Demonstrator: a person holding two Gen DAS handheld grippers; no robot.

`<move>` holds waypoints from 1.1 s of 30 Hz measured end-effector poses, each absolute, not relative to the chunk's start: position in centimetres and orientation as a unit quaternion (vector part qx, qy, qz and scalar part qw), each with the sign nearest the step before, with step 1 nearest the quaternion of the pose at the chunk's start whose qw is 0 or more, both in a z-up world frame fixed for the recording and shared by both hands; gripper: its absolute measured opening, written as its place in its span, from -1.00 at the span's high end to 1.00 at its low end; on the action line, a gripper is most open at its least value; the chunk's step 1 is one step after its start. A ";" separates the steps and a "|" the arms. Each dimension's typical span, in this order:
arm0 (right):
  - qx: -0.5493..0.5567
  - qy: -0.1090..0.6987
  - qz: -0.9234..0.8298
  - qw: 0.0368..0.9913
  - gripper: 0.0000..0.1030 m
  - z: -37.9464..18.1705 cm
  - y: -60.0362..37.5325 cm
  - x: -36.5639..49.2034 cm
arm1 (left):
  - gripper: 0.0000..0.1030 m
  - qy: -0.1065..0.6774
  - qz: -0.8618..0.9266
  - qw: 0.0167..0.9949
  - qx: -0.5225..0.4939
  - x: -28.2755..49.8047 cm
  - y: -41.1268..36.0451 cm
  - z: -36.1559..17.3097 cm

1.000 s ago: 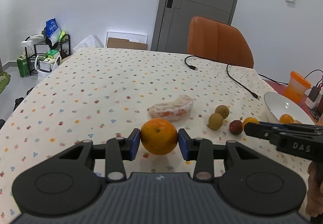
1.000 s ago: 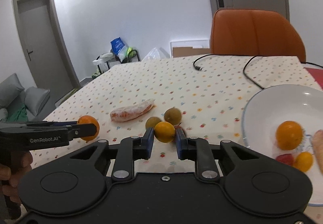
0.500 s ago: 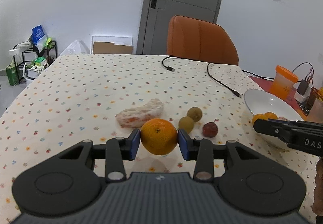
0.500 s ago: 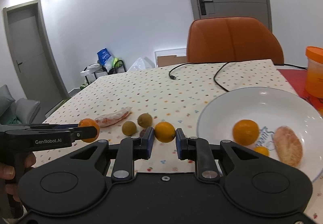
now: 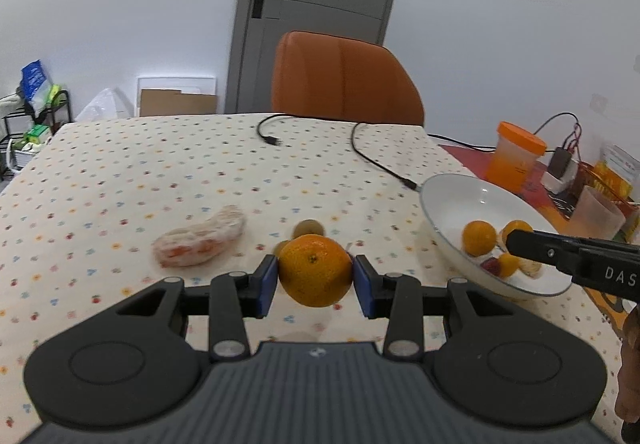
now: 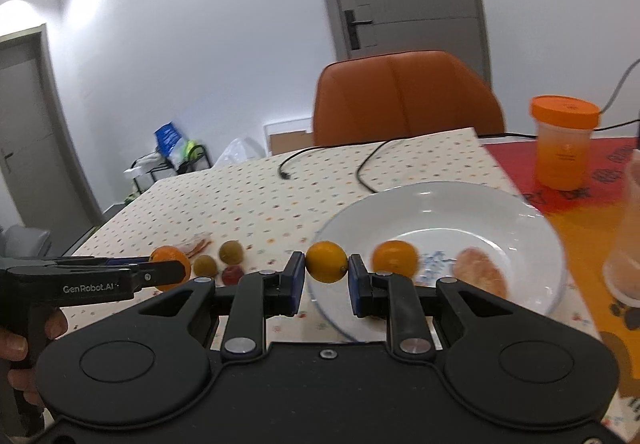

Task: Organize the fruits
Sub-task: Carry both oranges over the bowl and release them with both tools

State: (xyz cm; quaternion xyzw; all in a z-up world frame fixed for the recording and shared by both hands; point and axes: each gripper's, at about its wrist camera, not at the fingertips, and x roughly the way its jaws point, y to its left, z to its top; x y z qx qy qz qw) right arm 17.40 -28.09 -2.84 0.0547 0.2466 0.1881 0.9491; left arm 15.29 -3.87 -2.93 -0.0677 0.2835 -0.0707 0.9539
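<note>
Both tools have advanced toward the plate [image 6: 536, 228]. Right tool [image 6: 326, 268], pinching small citrus [image 6: 326, 267], now overhangs its rim; left tool [image 5: 315, 276] pinches orange [image 5: 315, 271], trailing beside.

Orange chair [image 5: 346, 77] behind table, black cables [image 5: 372, 159] on cloth, orange-lidded jar [image 6: 564, 141] nr red mat.

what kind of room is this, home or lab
Most likely a home dining room: a table under a flower-dotted cream tablecloth, an orange upholstered dining chair pushed up to it, and a grey interior door behind. A cluttered black wire rack in the corner also looks domestic.
</note>
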 end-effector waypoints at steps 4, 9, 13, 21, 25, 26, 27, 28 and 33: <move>0.061 0.245 0.167 0.953 0.58 -3.0 -29.7 17.1 | 0.23 0.282 -0.086 0.954 -0.061 15.5 -5.0 -2.8; 0.068 0.245 0.148 0.956 0.58 -3.2 -31.3 16.8 | 0.23 0.283 -0.102 0.952 -0.051 15.7 -6.4 -2.7; 0.072 0.243 0.138 0.957 0.58 -3.3 -32.2 16.6 | 0.23 0.284 -0.114 0.951 -0.043 16.0 -7.5 -2.6; 0.072 0.243 0.138 0.957 0.47 -3.8 -33.2 16.1 | 0.23 0.278 -0.137 0.950 -0.027 17.0 -9.8 -2.0; 0.074 0.234 0.132 0.960 0.44 -3.9 -33.7 15.9 | 0.23 0.276 -0.146 0.950 -0.018 17.5 -10.7 -1.9; 0.078 0.235 0.130 0.960 0.44 -4.0 -33.9 15.8 | 0.23 0.276 -0.148 0.950 -0.016 17.7 -10.9 -1.8; 0.081 0.235 0.128 0.960 0.44 -4.1 -34.1 15.8 | 0.23 0.277 -0.150 0.949 -0.014 17.9 -11.1 -1.9; 0.083 0.234 0.126 0.960 0.44 -4.2 -34.4 15.8 | 0.23 0.278 -0.152 0.948 -0.012 18.0 -11.4 -1.9; 0.094 0.234 0.124 0.960 0.44 -4.7 -35.2 15.5 | 0.23 0.282 -0.151 0.947 -0.002 18.7 -12.1 -2.0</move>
